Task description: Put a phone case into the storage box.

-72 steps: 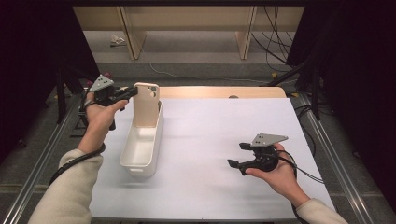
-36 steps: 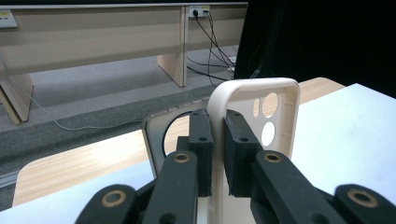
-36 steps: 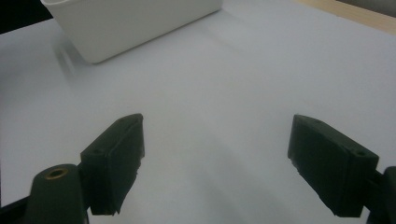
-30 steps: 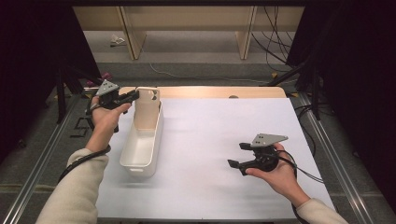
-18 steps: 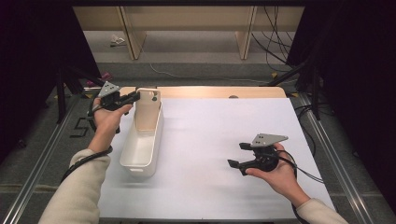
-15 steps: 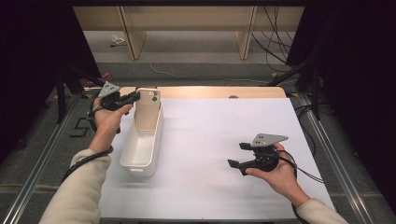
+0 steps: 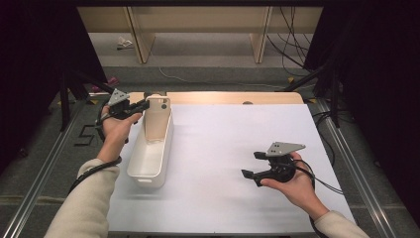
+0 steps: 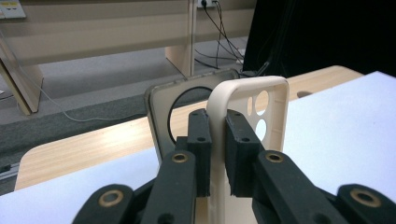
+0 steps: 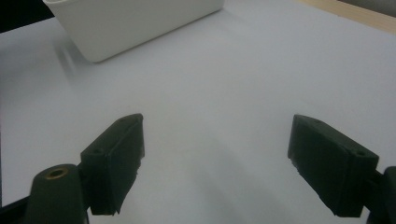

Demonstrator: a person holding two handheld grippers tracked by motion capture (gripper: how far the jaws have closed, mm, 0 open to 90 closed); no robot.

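Observation:
A cream phone case (image 7: 159,116) stands upright at the far end of a long white bin (image 7: 148,158) on the left of the table. My left gripper (image 7: 145,104) reaches in from the left and is shut on the case's side edge. In the left gripper view the black pads (image 8: 240,140) pinch the cream case (image 8: 275,116). Right behind it stands a second, greyish case (image 8: 161,100) with a dark ring on it. My right gripper (image 7: 249,163) hovers over the right side of the table, open with nothing between its fingers (image 9: 116,154).
A white sheet (image 7: 237,134) covers the table, with a strip of bare wood (image 7: 223,97) along the far edge. The bin's near end (image 9: 140,23) lies ahead of the right gripper. Cables run over the floor (image 7: 292,29) beyond the table.
The left hand and the cream case have shifted slightly and the case's top sits a little lower than before. The right gripper has kept still.

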